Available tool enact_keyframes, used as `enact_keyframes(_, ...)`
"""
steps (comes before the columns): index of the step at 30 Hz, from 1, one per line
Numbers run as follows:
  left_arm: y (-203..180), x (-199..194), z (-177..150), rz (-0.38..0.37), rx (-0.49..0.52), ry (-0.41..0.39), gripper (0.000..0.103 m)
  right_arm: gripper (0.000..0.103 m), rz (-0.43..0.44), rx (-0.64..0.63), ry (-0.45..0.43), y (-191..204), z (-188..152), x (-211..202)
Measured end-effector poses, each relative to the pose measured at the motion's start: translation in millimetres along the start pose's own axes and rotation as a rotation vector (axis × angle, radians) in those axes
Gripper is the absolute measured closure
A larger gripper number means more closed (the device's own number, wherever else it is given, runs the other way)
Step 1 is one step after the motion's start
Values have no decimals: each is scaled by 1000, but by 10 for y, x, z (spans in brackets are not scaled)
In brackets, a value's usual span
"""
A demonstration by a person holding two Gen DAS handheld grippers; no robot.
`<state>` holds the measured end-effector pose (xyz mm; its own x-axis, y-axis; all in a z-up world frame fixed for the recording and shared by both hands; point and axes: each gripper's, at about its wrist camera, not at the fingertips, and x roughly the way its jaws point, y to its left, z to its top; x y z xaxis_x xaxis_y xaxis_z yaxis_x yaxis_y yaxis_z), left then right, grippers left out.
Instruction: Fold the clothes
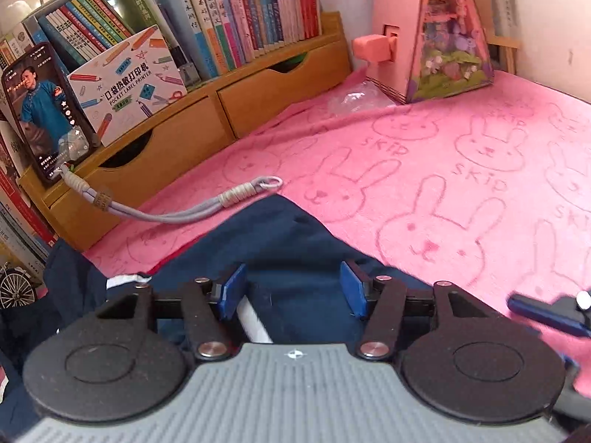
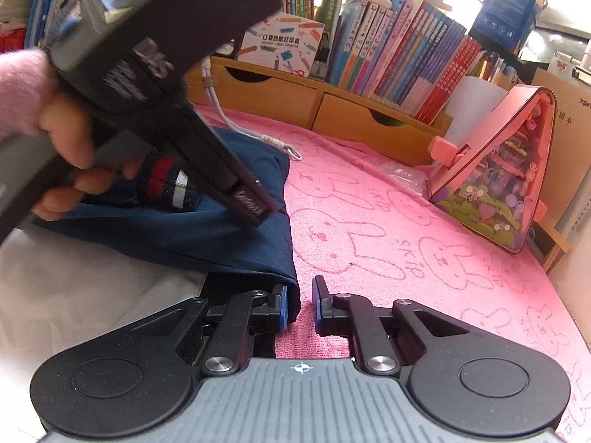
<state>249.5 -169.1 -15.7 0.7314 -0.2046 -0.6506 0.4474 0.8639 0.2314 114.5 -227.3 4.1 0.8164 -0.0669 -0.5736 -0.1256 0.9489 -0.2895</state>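
Observation:
A navy garment (image 1: 288, 236) lies folded on the pink bunny towel (image 1: 424, 170). Its red, white and navy ribbed cuff (image 2: 166, 184) shows in the right wrist view. My left gripper (image 1: 293, 284) is open over the navy cloth, and the pads press on nothing. A white stripe (image 1: 253, 319) of the garment shows below the pads. In the right wrist view the left gripper (image 2: 255, 210), held by a hand (image 2: 66, 147) in a pink sleeve, points down onto the garment (image 2: 207, 236). My right gripper (image 2: 300, 302) is shut to a slim gap at the garment's near right corner. The cloth edge lies against its left pad.
A wooden desk organiser (image 1: 177, 140) with drawers and books lines the back. A phone (image 1: 44, 110) with a lanyard (image 1: 177, 210) leans there beside a label printer box (image 1: 136, 81). A pink triangular toy house (image 1: 450, 33) and a clear plastic bag (image 1: 351, 99) stand behind.

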Motion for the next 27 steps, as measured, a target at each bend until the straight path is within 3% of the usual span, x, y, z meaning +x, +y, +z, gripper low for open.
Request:
enact_keyframes(4, 147, 80, 78, 1, -153, 28, 39, 87, 45, 39, 4, -83, -15, -21)
enact_keyframes(7, 224, -196, -30, -35, -168, -3, 41, 82, 108, 60, 28, -261, -101, -148)
enact_keyframes(8, 260, -345, -95, -50, -176, -23, 41, 78, 124, 61, 43, -328, -140, -195)
enact_keyframes(10, 353, -691, -260, -71, -200, -75, 35, 49, 169, 90, 50, -489, -247, -286)
enact_keyframes(12, 483, -1077, -503, -51, -236, -138, 23, 43, 188, 138, 41, -645, -342, -408)
enact_keyframes(14, 641, -1407, -778, 24, -263, -172, 23, 42, 188, 176, 24, -762, -396, -528)
enact_keyframes(17, 887, -1828, -1143, 243, -266, -197, 22, 38, 158, 168, -29, -782, -310, -688)
enact_keyframes(19, 1134, -2030, -1402, 398, -270, -178, 15, 31, 144, 140, -69, -754, -192, -772)
enact_keyframes(21, 1430, -2155, -1637, 505, -316, -134, 8, 26, 143, 106, -101, -690, -87, -850)
enact_keyframes(23, 1695, -2215, -1826, 570, -384, -81, 8, 22, 149, 76, -131, -610, 14, -926)
enact_keyframes(27, 2011, -2142, -2167, 624, -483, 52, 8, 16, 172, 41, -161, -428, 151, -1045)
